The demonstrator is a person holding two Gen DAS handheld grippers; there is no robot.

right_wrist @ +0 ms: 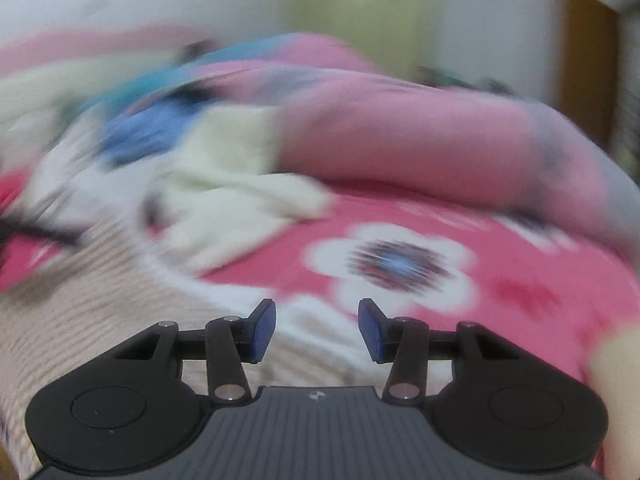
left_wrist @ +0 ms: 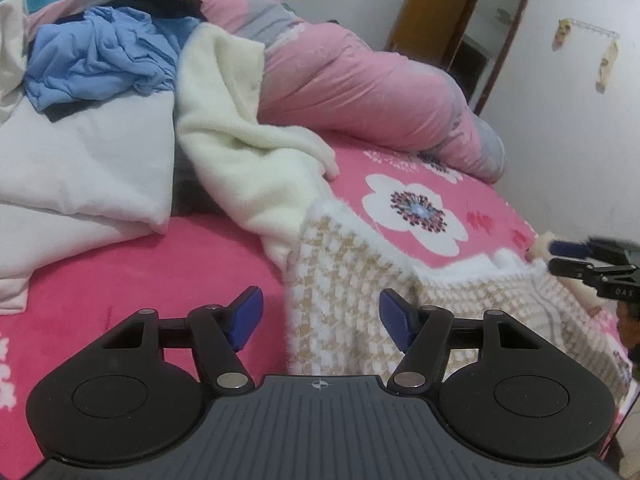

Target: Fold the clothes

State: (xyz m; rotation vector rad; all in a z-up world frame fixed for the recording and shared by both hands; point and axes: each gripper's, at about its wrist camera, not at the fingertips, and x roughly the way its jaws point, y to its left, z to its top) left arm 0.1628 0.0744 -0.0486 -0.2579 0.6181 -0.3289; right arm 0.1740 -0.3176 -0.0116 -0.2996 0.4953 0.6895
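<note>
A beige-and-white checked knit garment (left_wrist: 352, 280) lies spread on the pink flowered bed sheet (left_wrist: 492, 200). My left gripper (left_wrist: 322, 320) hovers over the garment's left edge, open, its blue pads apart and pressing on nothing. The right gripper (left_wrist: 560, 256) shows at the far right edge of the left wrist view, by the garment's far corner. The right wrist view is blurred by motion. There my right gripper (right_wrist: 317, 330) stands open above the knit garment (right_wrist: 100, 300), nothing gripped between its pads.
A cream fleece garment (left_wrist: 240, 152) lies just behind the knit one. A crumpled blue garment (left_wrist: 100, 60) and white cloth (left_wrist: 80, 160) are piled at the left. A rolled pink quilt (left_wrist: 360, 92) runs along the back. A wooden door (left_wrist: 432, 12) stands beyond.
</note>
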